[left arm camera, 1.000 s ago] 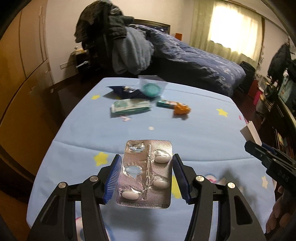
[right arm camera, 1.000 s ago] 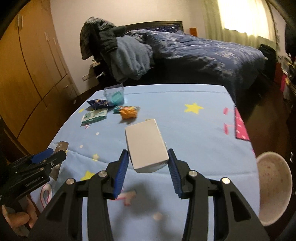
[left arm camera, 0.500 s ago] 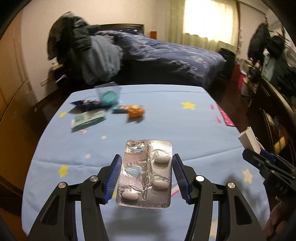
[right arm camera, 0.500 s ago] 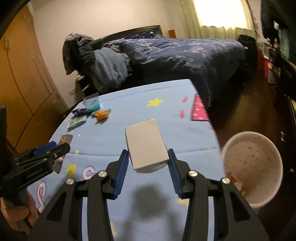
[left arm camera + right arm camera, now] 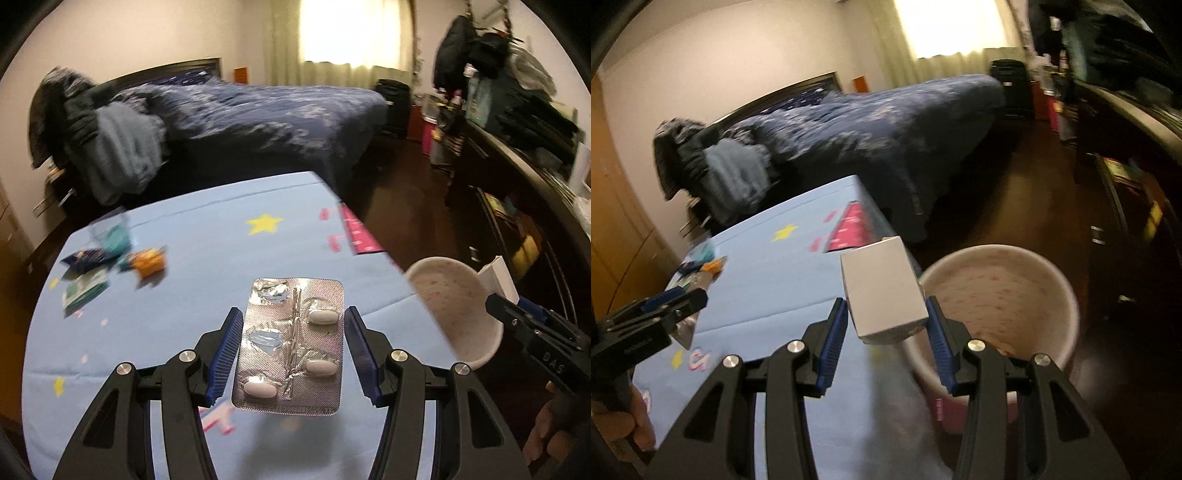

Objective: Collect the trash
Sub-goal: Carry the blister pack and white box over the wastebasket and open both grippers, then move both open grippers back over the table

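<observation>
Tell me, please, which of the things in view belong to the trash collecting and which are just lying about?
Part of the job:
- blister pack in the left gripper
- white box in the right gripper
- bin beside the table
- wrappers on the far table corner

Just lying about:
- bed
- clothes pile
- cluttered shelves

My left gripper [image 5: 291, 354] and right gripper [image 5: 886, 341] are matte black frames with triangular cut-outs, round silver screws at the joints and ribbed blue pads [image 5: 226, 352] on the fingers. White lettering marks the side. My bare hand [image 5: 618, 421] grips one handle.
</observation>
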`<state>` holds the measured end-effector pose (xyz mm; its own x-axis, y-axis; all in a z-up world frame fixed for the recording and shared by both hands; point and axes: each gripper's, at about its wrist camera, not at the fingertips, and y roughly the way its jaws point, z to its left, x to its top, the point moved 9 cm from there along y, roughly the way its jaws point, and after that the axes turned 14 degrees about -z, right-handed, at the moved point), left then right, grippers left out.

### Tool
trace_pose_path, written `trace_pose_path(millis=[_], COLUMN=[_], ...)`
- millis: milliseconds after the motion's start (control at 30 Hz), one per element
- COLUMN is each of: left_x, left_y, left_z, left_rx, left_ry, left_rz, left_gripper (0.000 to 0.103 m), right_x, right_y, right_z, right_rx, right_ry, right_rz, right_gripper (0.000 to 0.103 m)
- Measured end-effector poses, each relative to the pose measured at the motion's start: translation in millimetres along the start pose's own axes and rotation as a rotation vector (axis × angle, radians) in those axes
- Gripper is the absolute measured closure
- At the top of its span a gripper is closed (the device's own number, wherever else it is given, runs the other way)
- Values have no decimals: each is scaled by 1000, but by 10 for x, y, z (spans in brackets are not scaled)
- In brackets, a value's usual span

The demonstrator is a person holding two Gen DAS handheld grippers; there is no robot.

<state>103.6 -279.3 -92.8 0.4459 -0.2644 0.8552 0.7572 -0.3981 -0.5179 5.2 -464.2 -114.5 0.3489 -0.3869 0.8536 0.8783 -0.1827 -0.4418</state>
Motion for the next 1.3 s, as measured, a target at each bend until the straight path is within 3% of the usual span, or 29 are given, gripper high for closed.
trace_pose_path(millis=[300, 600, 833, 967, 1067, 1300], left_x=[283, 377, 369, 399, 428, 521], left_y=[227, 592, 795, 831, 818, 628], left_z=[-857, -1518, -1692, -1742, -1746, -1420], left_rx=[-163, -247, -257, -258, -261, -246], left_ry=[63, 115, 126, 130, 125, 66], left_rz=[-34, -13, 11, 3, -4, -32], left_gripper=[46, 46, 45, 28, 26, 23], right_x=[33, 70, -22, -83, -98, -29], right_y=[-12, 98, 292, 365, 361, 250], right_z=[-639, -1039, -1185, -1209, -1217, -1046], right_rx=[-91, -170, -183, -179, -182, -157], right_ry=[63, 79, 79, 84, 83, 72], right_rz=[-18, -32, 0, 13, 12, -7], right_gripper=[59, 59, 58, 53, 49, 46])
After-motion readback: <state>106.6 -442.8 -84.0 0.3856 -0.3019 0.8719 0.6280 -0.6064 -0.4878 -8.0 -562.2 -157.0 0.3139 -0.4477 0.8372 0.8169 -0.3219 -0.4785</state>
